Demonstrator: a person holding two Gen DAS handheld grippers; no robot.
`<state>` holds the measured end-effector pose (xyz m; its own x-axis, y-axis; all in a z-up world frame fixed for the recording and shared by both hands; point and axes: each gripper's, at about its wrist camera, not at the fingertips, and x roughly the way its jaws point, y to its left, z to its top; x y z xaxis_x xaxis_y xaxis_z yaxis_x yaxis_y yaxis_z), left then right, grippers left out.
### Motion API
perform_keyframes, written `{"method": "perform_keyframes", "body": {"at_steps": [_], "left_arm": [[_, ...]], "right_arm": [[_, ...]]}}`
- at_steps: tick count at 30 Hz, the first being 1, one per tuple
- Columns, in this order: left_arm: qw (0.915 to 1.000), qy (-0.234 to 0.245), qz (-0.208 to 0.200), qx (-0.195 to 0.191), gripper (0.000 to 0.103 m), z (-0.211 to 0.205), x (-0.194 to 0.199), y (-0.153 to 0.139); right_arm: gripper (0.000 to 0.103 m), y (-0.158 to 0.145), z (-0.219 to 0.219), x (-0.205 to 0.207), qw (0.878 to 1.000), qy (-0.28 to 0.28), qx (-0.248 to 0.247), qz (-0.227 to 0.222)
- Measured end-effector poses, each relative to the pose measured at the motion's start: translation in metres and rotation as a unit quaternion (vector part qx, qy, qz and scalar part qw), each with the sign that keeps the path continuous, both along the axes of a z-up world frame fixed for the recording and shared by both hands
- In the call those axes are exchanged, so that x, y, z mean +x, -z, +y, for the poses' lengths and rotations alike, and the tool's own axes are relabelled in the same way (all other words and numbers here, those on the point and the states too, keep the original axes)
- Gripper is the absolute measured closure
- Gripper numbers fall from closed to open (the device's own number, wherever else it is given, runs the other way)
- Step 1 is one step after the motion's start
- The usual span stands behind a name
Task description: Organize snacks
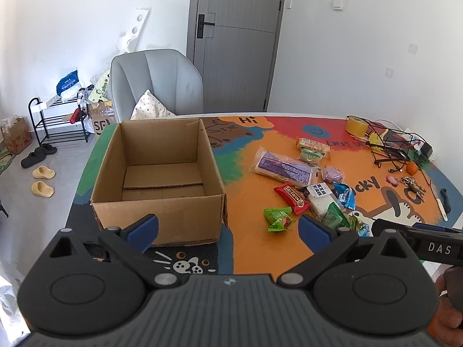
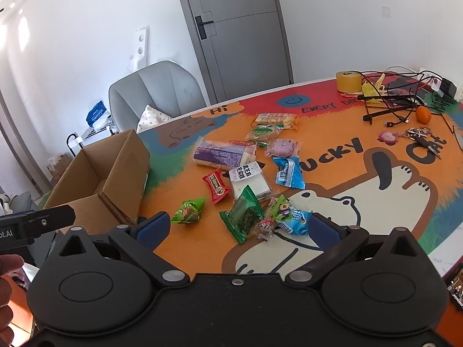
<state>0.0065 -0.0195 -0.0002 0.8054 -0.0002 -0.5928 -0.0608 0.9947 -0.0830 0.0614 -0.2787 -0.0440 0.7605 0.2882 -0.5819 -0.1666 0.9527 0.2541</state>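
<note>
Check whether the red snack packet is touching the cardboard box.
Apart. The left wrist view shows bare orange mat between the red packet and the box; the right wrist view shows the same gap.

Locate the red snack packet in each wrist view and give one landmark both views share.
Left wrist: red snack packet, right of centre, right of the cardboard box.
Right wrist: it lies left of centre, beside the white packet.
Shared landmark: yellow tape roll.
</note>
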Motion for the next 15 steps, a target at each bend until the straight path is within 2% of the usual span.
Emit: {"method": "perform_keyframes", "body": {"at_steps": [5,11,15], "left_arm": [[0.9999,0.009,-0.008,0.007,0.001,-0.013,0.009,0.007],[0.9998,0.018,-0.01,-0.004,0.003,-0.023,0.023,0.017],[0.9996,0.027,-0.012,-0.005,0.003,-0.034,0.033,0.024]], "right_arm": [[0.0,0.011,-0.01,0.01,1.0,-0.002,0.009,0.001],[0.001,0.028,-0.02,0.023,1.0,0.002,0.021,0.014],[0.01,0.038,-0.027,0.032,1.0,0.011,0.022,0.018]]}}
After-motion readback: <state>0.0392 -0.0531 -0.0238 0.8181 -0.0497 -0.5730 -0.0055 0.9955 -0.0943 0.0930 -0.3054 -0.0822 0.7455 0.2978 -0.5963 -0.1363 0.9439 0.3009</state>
